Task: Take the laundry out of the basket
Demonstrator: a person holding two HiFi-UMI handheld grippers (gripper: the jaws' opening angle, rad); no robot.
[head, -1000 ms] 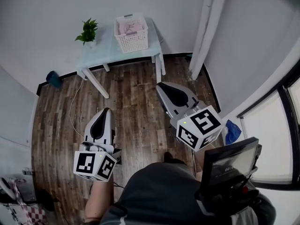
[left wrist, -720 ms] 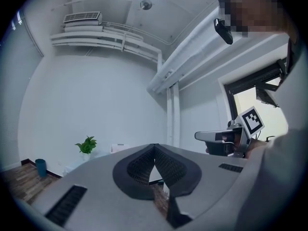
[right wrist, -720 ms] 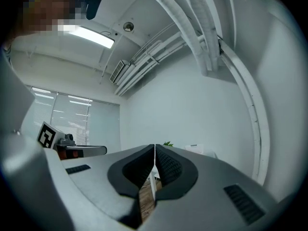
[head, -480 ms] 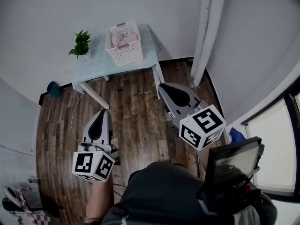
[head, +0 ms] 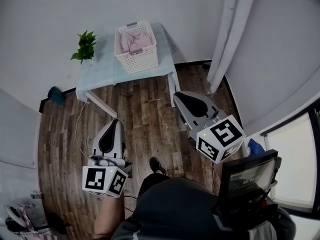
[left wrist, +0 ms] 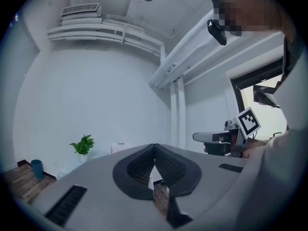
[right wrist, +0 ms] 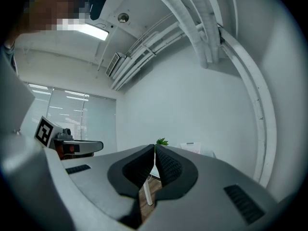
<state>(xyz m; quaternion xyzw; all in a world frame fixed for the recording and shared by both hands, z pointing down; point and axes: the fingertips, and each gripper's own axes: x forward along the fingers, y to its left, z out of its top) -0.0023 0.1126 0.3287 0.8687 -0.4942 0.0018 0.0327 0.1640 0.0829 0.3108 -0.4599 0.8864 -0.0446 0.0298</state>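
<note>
Across the floor, the table with the basket looks nearer than a second ago; the person walks toward it, one shoe forward. The left gripper and right gripper are both clenched and empty, well apart from the basket. The laundry lies inside it, untouched, so taking it out has not begun.

Both the left claw and the right claw have advanced toward the pale blue worktop and its white lattice plastic basket (now larger in view). A dark shoe has appeared between them.
</note>
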